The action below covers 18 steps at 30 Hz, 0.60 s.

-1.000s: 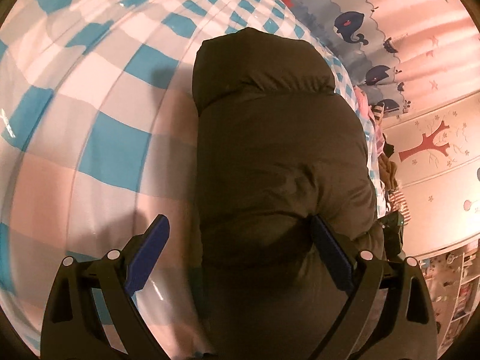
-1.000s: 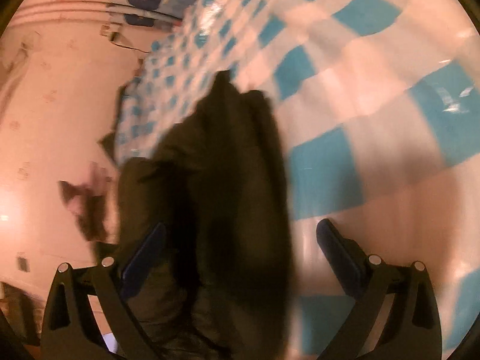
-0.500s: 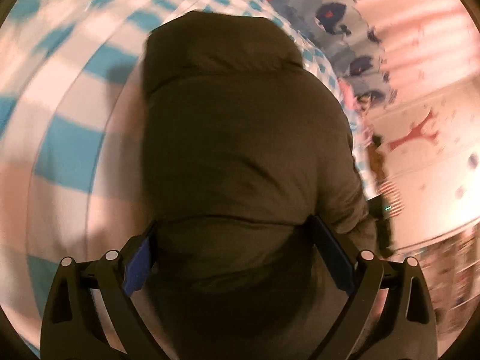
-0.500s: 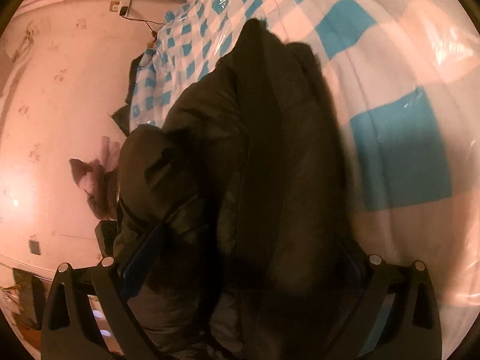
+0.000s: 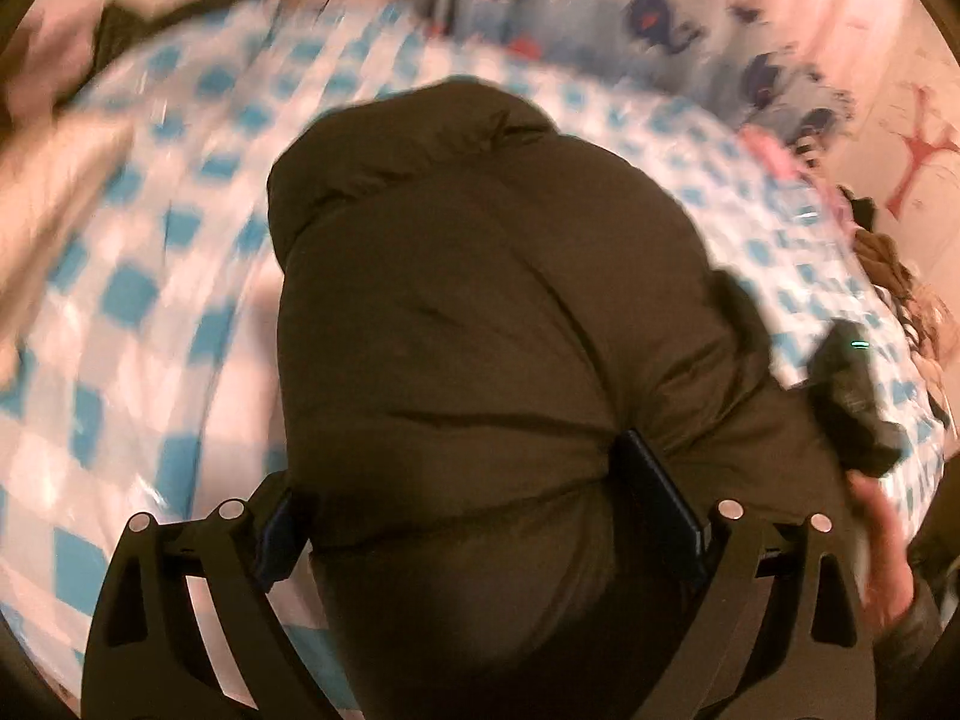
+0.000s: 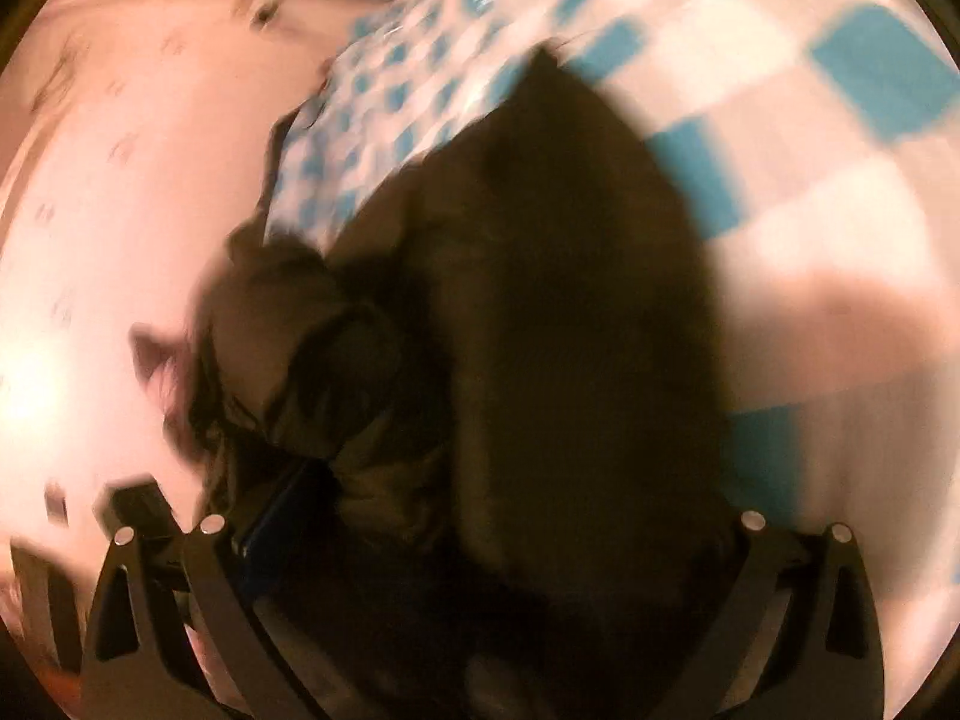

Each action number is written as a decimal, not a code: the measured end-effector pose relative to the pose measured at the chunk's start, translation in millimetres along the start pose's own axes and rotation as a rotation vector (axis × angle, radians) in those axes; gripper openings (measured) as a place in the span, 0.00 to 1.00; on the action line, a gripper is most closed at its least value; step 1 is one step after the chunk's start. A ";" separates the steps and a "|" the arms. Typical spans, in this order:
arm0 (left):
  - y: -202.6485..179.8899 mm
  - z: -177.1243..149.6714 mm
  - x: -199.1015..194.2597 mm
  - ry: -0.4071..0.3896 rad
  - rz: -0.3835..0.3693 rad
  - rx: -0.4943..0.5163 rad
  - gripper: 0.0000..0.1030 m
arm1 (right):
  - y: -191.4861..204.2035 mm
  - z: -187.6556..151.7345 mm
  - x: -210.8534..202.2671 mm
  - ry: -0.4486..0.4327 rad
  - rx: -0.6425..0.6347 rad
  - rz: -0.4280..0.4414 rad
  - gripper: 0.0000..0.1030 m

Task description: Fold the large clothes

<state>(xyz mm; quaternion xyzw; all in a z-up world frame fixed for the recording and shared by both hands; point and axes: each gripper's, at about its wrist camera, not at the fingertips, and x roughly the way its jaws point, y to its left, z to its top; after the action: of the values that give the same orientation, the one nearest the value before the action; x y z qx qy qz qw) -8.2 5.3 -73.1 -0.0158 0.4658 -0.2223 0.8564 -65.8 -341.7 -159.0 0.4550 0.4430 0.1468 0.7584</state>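
A dark olive puffy jacket (image 5: 480, 270) lies folded into a long bundle on a blue-and-white checked bed cover (image 5: 150, 300). My left gripper (image 5: 474, 516) is open and straddles the bundle's near end, a blue pad against each side. The right wrist view is blurred. There the same jacket (image 6: 570, 270) fills the middle, and my right gripper (image 6: 492, 516) is open around its bulk. Its left pad (image 6: 270, 516) shows, while the jacket hides the right one.
A hand (image 5: 876, 540) and a dark device with a green light (image 5: 852, 396) are at the bed's right edge. A whale-print curtain (image 5: 660, 18) hangs behind the bed. Loose clothes (image 5: 888, 264) pile beside a pink wall (image 6: 120, 180).
Both grippers have moved in over the jacket, so its bulk now sits between their fingers. Both views have swung and blurred. A hand has come into the left wrist view.
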 end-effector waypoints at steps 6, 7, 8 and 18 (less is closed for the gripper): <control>5.5 -11.7 5.9 -0.019 -0.020 -0.012 0.87 | 77.6 -6.5 -60.6 -0.340 -0.335 -0.163 0.95; 4.6 -11.9 5.4 -0.019 -0.021 -0.012 0.87 | 101.8 -5.2 -56.1 -0.346 -0.409 -0.156 0.95; 3.8 -13.7 4.2 -0.019 -0.020 -0.010 0.87 | 116.8 -1.7 -47.2 -0.335 -0.448 -0.151 0.95; -2.5 -17.3 11.1 -0.046 0.010 0.047 0.90 | 37.1 -5.0 50.9 -0.221 -0.322 -0.314 0.95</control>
<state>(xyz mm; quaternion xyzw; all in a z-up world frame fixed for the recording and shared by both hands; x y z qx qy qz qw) -17.8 1.8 -91.1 0.0014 0.4407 -0.2285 0.8681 -34.4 -287.0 -157.0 0.2674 0.3938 0.0453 0.8783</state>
